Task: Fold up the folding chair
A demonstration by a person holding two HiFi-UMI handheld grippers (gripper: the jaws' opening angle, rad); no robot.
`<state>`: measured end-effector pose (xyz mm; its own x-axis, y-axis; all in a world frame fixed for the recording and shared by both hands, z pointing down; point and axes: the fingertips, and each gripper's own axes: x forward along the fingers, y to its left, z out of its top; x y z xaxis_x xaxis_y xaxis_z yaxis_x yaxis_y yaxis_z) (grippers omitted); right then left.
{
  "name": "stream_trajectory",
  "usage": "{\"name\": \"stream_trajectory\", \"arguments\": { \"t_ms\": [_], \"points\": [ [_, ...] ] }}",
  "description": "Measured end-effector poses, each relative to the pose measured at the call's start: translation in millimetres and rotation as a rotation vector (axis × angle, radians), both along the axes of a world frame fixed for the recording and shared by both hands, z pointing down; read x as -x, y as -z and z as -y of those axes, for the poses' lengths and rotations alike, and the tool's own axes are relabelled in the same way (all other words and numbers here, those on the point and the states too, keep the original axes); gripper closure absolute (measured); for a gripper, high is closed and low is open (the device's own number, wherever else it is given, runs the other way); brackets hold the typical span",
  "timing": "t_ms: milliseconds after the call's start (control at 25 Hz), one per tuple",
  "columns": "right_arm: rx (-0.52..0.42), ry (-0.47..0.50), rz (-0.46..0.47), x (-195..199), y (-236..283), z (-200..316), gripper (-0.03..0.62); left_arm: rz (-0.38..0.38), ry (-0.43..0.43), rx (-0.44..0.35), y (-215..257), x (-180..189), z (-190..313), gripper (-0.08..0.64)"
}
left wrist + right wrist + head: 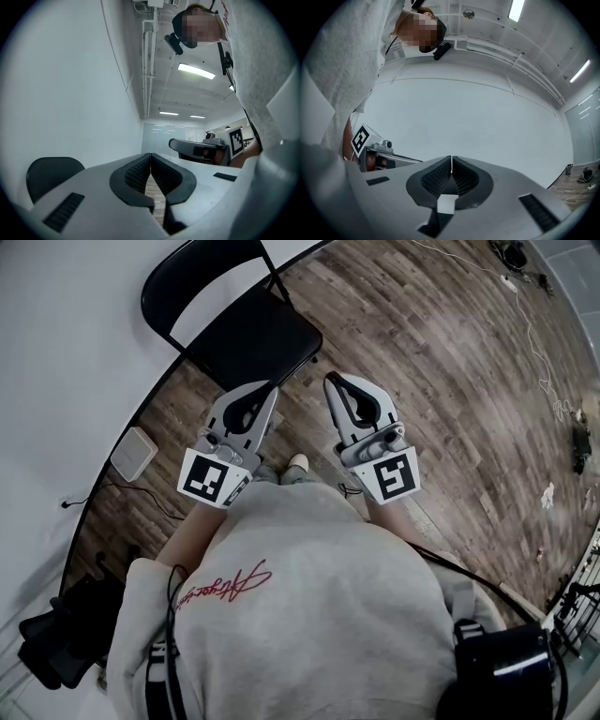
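While the folding chair [253,338] stands fully open on the wooden floor [422,381] beside the white wall [66,334], its seat flat and backrest upright, no part of the fold appears done. The left gripper [262,395] and right gripper [336,385] are both clenched on nothing, level and side by side before the seat's near edge. Grasping the chair and swinging the seat shut both remain.

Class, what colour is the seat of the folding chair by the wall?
Black. The seat shows best in the head view.
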<state>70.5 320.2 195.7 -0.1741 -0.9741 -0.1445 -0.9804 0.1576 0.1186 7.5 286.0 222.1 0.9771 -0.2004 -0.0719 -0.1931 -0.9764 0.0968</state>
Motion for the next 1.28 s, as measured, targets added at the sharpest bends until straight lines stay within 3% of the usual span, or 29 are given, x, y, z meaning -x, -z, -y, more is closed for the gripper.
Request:
{"name": "stream_trajectory", "arguments": {
  "t_ms": [280,440,600,920,1120,1160,1280],
  "points": [
    [0.013,0.046,-0.016,-14,-11,5,0.574,-0.012,0.167,0.000,0,18,28,0.543],
    [0.033,0.058,-0.001,-17,-21,21,0.574,0.011,0.216,0.016,-8,27,52,0.543],
    [0.030,0.072,-0.011,-17,-24,56,0.574,0.025,0.244,0.040,-22,32,88,0.543],
    [-0.008,0.089,-0.150,-34,-12,151,0.574,0.083,0.233,0.137,-53,20,164,0.541],
    [0.011,0.096,-0.194,-39,-20,198,0.574,0.070,0.220,0.240,-75,17,185,0.540],
    [0.029,0.103,-0.197,-42,-27,205,0.572,0.072,0.226,0.259,-82,17,186,0.528],
    [0.090,0.135,-0.215,-55,-55,222,0.572,0.087,0.278,0.355,-113,21,190,0.326]
  ]
}}
